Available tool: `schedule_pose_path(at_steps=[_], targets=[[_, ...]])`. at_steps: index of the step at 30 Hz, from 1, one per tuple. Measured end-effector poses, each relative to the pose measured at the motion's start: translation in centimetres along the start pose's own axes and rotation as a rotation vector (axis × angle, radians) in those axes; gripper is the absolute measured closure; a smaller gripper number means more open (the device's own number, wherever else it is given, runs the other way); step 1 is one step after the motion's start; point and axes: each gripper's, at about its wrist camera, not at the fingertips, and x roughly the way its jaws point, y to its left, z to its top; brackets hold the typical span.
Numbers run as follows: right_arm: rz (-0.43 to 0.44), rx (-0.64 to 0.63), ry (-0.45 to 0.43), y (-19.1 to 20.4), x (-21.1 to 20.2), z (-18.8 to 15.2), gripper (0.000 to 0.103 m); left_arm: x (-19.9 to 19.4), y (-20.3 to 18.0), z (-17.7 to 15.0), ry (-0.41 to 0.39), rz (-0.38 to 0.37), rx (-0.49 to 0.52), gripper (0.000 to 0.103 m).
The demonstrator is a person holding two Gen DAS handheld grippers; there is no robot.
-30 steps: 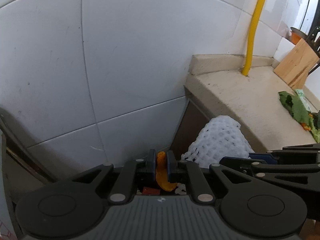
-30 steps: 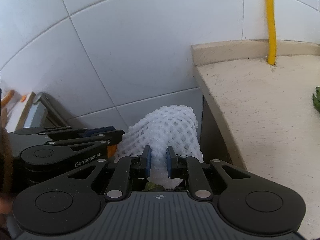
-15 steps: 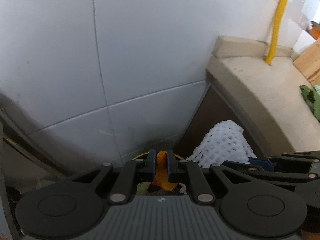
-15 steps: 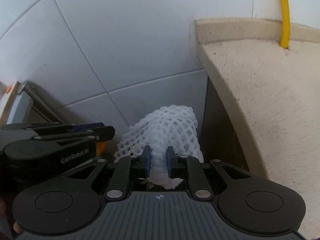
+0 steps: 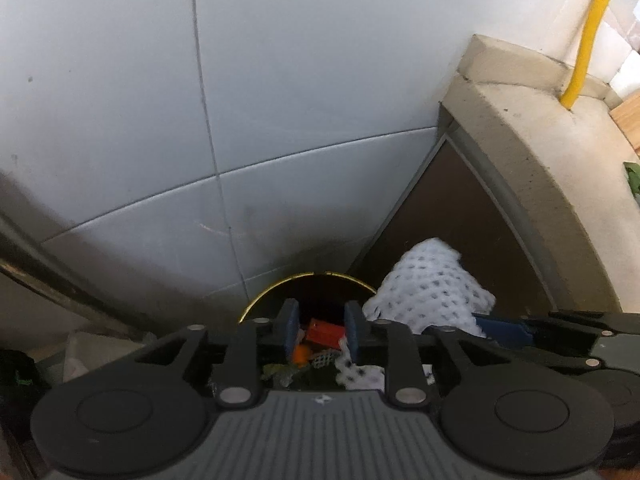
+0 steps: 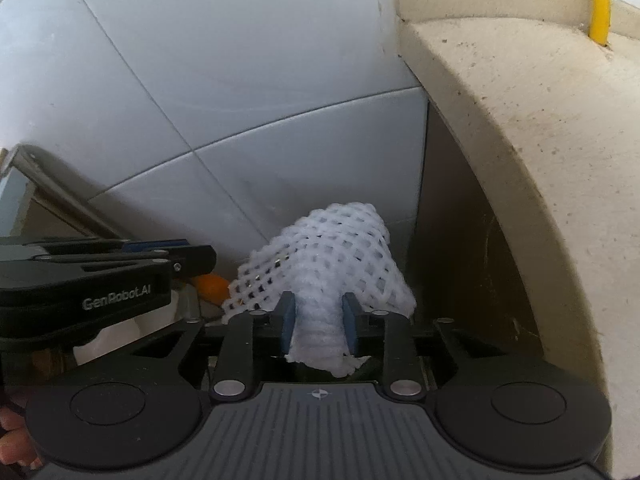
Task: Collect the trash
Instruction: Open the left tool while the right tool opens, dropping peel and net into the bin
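My left gripper [image 5: 322, 330] hangs over a round bin with a yellow rim [image 5: 276, 288] that holds mixed trash, a red packet [image 5: 325, 332] among it. Its jaws are opening and a piece of orange peel [image 5: 301, 354] sits low between them, no longer pinched. To its right, my right gripper [image 6: 319, 320] has a white foam fruit net [image 6: 320, 256] between its blue pads. These jaws are opening too, though the net's stem still fills the gap and touches both pads. The right wrist view shows the left gripper [image 6: 192, 258] at left with the orange peel [image 6: 210, 286] just under its tips.
A white tiled wall [image 5: 240, 120] stands close behind the bin. A beige stone countertop [image 6: 520, 100] overhangs on the right above a dark cabinet side [image 5: 460, 220]. A yellow pipe [image 5: 588, 36] rises from the counter's back. A person's fingers [image 6: 12, 440] show at lower left.
Both grippers have sunk toward the bin, whose yellow rim and contents now show. The left jaws have spread and let the orange peel slip down. The right jaws have widened around the foam net.
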Motion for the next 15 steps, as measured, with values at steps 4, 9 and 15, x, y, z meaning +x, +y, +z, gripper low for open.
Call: schedule_pose_path(at_steps=[4, 9, 15], targets=[[-0.010, 0.008, 0.016, -0.4, 0.6, 0.0, 0.061, 0.3, 0.4, 0.1, 0.012, -0.007, -0.026, 0.081], [-0.009, 0.033, 0.037, -0.8, 1.3, -0.1, 0.060, 0.5, 0.3, 0.1, 0.005, 0.006, -0.021, 0.081], [-0.010, 0.038, 0.042, -0.9, 1.3, -0.4, 0.060, 0.2, 0.1, -0.1, -0.011, 0.007, -0.011, 0.081]])
